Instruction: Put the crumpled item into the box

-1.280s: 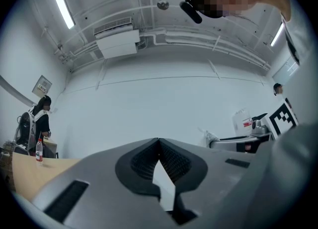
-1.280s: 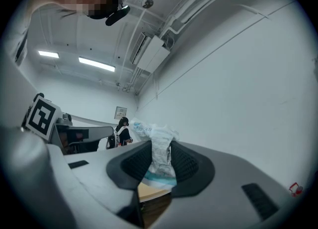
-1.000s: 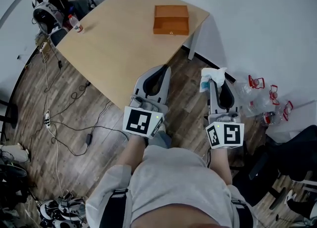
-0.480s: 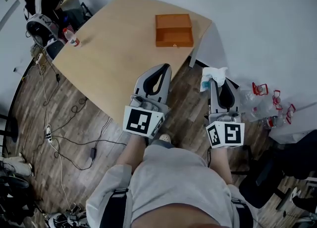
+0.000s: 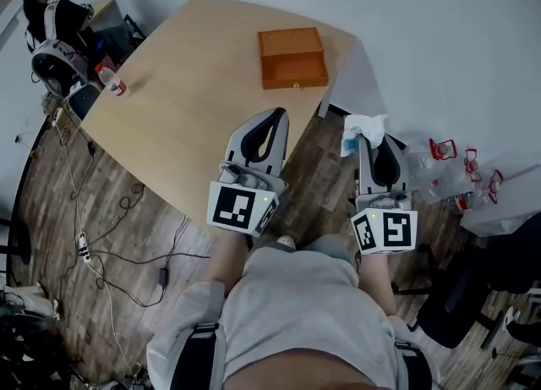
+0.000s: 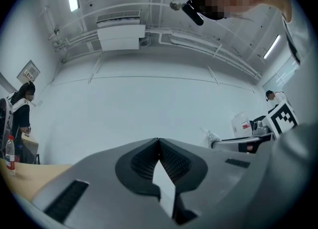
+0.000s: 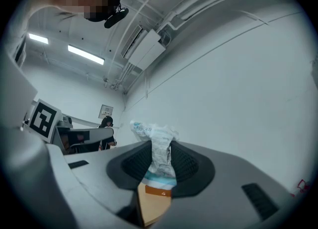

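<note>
Where you stood: short of the near corner of the table (image 5: 186, 118), wooden floor underfoot.
Floor, left: cables (image 5: 127, 249) trailed beside the table.
Table, left edge: a bottle (image 5: 111, 81) stood upright, well apart from the box.
Box (image 5: 292, 57): open-topped, at the far edge, with only bare tabletop between it and your grippers.
Left gripper (image 5: 276, 114): jaws together, empty, over the table's near edge, pointing toward the box.
Right gripper (image 5: 365, 139): beside the table, over the floor, jaws clamped on the crumpled item (image 5: 363, 126).
Floor, right: plastic bottles (image 5: 448, 173) lay by the wall.
</note>
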### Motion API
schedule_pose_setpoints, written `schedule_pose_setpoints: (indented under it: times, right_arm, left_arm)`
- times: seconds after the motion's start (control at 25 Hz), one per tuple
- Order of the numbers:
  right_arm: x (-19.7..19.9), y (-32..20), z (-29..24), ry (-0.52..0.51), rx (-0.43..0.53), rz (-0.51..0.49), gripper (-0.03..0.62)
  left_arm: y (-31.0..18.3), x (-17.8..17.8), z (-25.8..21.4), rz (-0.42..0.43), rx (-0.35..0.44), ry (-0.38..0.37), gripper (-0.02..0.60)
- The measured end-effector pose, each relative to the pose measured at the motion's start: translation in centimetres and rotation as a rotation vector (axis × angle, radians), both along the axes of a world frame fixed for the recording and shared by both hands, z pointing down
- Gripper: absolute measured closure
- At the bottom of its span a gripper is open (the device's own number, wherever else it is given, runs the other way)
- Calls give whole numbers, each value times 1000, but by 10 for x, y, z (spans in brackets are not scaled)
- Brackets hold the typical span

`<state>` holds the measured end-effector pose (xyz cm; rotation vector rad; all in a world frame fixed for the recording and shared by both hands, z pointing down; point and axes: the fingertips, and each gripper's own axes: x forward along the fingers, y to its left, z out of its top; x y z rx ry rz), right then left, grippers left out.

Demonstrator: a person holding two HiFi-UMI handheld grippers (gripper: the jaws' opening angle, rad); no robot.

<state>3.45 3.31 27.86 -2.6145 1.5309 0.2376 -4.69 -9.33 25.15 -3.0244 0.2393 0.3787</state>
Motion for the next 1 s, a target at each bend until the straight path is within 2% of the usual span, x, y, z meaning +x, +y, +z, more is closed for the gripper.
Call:
schedule_pose_setpoints:
  times: [0.32,0.92,1.0]
  right_arm:
    - [27,-8,1,1,-1,4,484]
    - [126,-56,-5,5,-3,-137,484]
    - [138,-64,-5,6,-2,-165,484]
  left_arm:
    - [-9,26,3,-1,-2,0,568]
    - [-40,104,4,-148,16,-5,569]
    - [-43,114,6,-159,-2,-8,568]
